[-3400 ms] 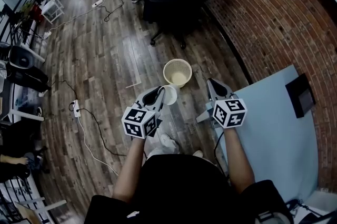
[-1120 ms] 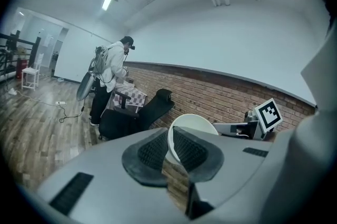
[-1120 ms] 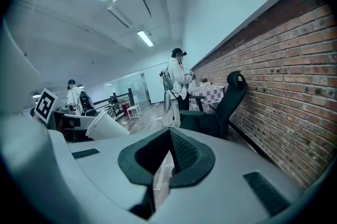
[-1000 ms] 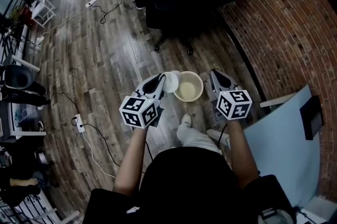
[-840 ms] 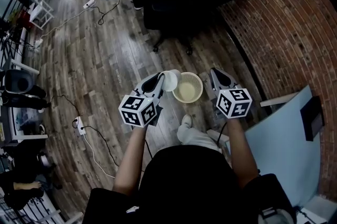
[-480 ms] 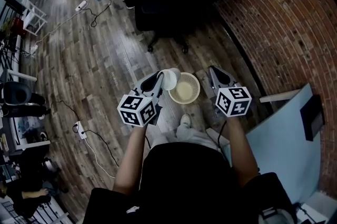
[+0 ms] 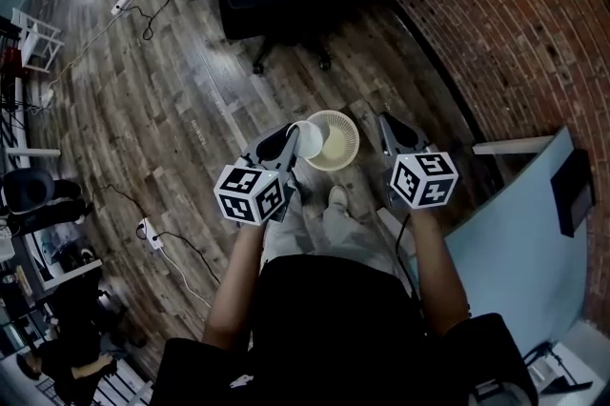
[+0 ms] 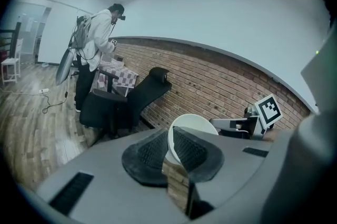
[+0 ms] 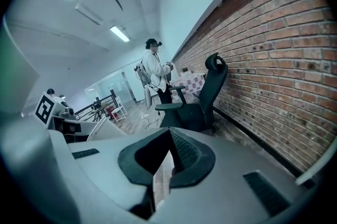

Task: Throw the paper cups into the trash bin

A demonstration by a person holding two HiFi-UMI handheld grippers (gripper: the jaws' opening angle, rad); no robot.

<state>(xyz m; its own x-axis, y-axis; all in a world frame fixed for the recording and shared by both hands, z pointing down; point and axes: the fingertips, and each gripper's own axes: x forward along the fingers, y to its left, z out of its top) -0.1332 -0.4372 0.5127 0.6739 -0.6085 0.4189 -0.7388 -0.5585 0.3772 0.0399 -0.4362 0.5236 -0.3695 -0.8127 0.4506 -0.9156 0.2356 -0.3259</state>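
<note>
At frame centre, head view: trash bin (image 7: 345,120) on wood floor (image 7: 162,109), round, pale, mesh-walled, mouth up. Paper cup (image 7: 308,140) seen at bin's 9 o'clock, overlapping the rim; whether it touches the rim can't be told.

L gripper (image 7: 291,135): clamped on the cup. In left gripper view, gripper (image 8: 171,146) pads are pressed on the cup (image 8: 195,123) wall, and the cup sticks out past the tips, tilted.

R gripper (image 7: 388,122): at bin's 3 o'clock, just beside the rim. In right gripper view, gripper (image 9: 169,136) pad tips are met and nothing is held; floor is seen through the slit below the tips.

Shoes (image 7: 335,199) noted at bin's 6 o'clock, near the bin.

Surroundings: black office chair (image 7: 276,4) at 12 o'clock, well apart from bin. Brick wall (image 7: 515,23) at 1–3 o'clock. Pale blue tabletop (image 7: 519,233) at 4 o'clock. Power strip (image 7: 145,229) w/ cable at 8 o'clock. Second person (image 8: 97,44) standing beside the chair, also seen in right gripper view (image 9: 152,73).
</note>
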